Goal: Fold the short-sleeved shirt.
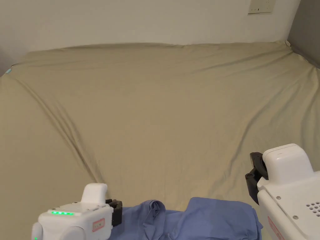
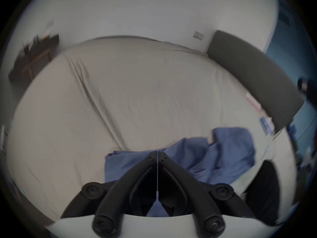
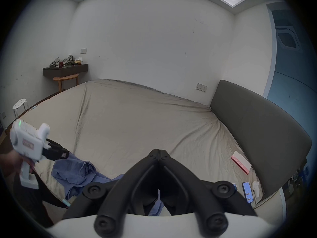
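Both grippers, left gripper (image 2: 157, 155) and right gripper (image 3: 159, 153), have closed fingers; the blue shirt (image 1: 200, 218) (crumpled on the bed (image 1: 162, 109)) first needs spreading flat.

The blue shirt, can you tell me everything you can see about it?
The blue shirt is soft, thin-looking cloth, crumpled and bunched in loose folds, not yet folded. It lies on the beige bed sheet near the bed's close edge. The left gripper, its jaws together, is over the shirt's left part; whether it pinches cloth can't be told.
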